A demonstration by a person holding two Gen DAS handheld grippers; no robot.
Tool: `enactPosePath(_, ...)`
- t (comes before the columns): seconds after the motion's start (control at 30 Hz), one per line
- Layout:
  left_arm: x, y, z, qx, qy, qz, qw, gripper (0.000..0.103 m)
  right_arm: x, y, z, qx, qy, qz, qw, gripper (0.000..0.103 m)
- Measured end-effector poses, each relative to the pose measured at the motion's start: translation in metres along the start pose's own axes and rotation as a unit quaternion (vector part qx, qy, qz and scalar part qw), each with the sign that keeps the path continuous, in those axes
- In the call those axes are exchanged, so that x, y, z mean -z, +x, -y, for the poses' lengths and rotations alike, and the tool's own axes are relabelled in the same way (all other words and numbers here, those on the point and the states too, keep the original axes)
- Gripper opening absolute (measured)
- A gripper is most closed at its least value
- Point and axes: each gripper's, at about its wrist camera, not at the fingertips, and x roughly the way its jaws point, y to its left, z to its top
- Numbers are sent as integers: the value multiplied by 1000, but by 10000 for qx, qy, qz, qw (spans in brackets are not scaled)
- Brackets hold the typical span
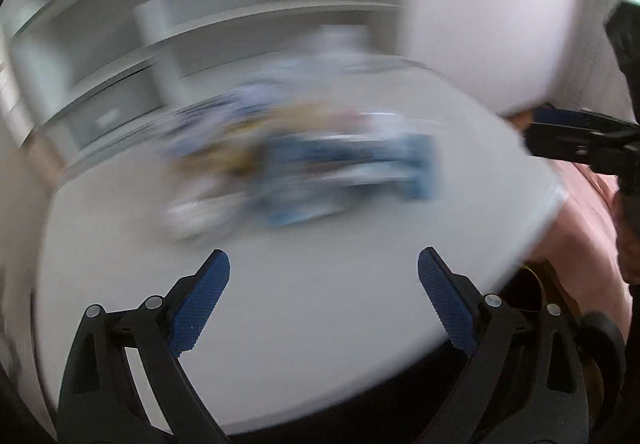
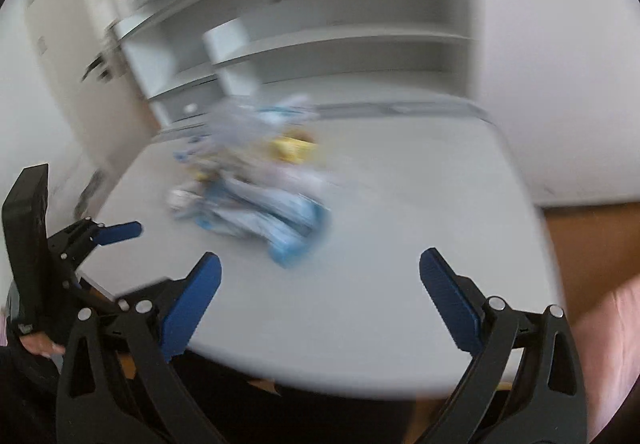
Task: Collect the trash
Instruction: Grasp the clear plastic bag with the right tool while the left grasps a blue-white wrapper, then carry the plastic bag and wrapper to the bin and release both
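while both grippers, left gripper [image 1: 324, 268] and right gripper [image 2: 320, 270], hang spread wide and empty, the blurred trash pile [image 1: 288, 167] lies mid-table [image 1: 320, 324], ahead of both, stretching crosswise, neither clearly nearer.

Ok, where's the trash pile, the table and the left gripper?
trash pile [image 2: 256, 199]: right wrist view, blurred blue middle.
table [image 2: 400, 224]: right wrist view, bare top.
left gripper [image 1: 324, 264]: left wrist view, between open fingertips.

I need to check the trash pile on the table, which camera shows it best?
The right wrist view: the trash pile is less smeared there, with yellow and blue pieces separable. The left wrist view shows the same pile mid-table, streaked by blur into blue and tan bands.
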Motion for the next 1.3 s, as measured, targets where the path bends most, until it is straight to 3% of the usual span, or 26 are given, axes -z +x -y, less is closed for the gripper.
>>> enactPosePath(0.13,4,-3,-83,-431,-623,-30,9971,92,-41,46,-41,-281,-398,-179,9987,96)
enactPosePath(0.23,0,2,-109,-510,-799,-11,9955,92,-59,79,-51,-260,-571,-343,9974,96)
enactPosePath(0.4,-24,16,-109,-356,-738,11,9966,92,-79,121,-45,-233,-627,-609,9959,92)
enactPosePath(0.53,-47,27,-96,-60,-449,33,9990,92,-92,143,-48,-207,-767,-724,9942,82)
enactPosePath(0.57,-51,29,-93,-43,-385,44,9992,92,-95,148,-49,-229,-839,-770,9932,64)
enactPosePath(0.63,-65,36,-89,-25,-221,57,9997,92,-101,153,-51,-410,-846,-847,9920,5)
enactPosePath(0.9,-118,86,-75,368,345,-137,9986,91,-140,102,-42,-642,-630,-302,9955,5)
enactPosePath(1.1,-121,120,-66,379,741,-455,9955,62,-138,68,-25,-513,-535,-150,9971,5)
enactPosePath(1.17,-119,125,-64,267,798,-513,9951,37,-130,59,-16,-416,-509,-154,9977,5)
enactPosePath(1.3,-126,104,-71,296,574,-295,9975,33,-118,42,2,-255,-338,-95,9991,5)
